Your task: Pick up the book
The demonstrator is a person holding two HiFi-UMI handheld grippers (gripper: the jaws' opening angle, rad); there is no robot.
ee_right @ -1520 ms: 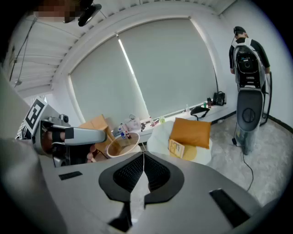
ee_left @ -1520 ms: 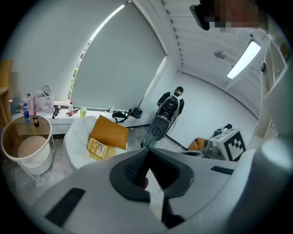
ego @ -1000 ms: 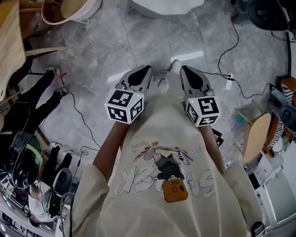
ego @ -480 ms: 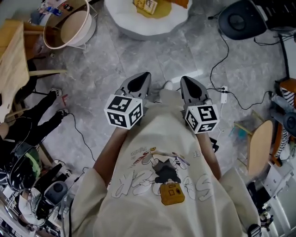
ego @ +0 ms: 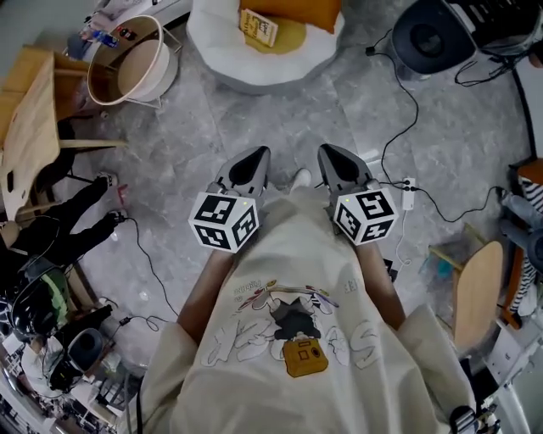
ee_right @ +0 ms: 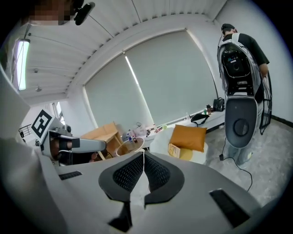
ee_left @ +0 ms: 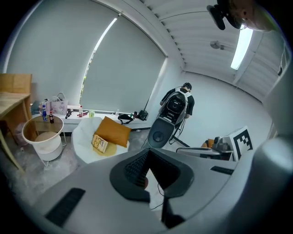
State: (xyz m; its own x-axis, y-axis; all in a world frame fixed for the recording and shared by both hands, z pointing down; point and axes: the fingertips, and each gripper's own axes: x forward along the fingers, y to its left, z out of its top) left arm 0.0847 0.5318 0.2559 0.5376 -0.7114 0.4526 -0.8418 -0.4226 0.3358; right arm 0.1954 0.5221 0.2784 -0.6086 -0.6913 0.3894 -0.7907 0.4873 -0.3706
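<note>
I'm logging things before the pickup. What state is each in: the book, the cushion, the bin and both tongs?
Book: closed, lying on the white seat, not held.
Cushion: lying on the same seat, beside the book.
Bin: upright, no lid.
Left tongs: shut, empty.
Right tongs: shut, empty.

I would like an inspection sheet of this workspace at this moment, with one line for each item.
Surface: grey stone floor.
Job's things: yellow book lies on the white round seat, beside an orange cushion, untouched.
Clutter: cream tub on a stand; wooden table at the left.
Grippers: left gripper and right gripper both shut, empty, well short of the book.
Cables: black cable crosses the floor toward a white plug strip.
Surroundings: window blinds; a person standing.
</note>
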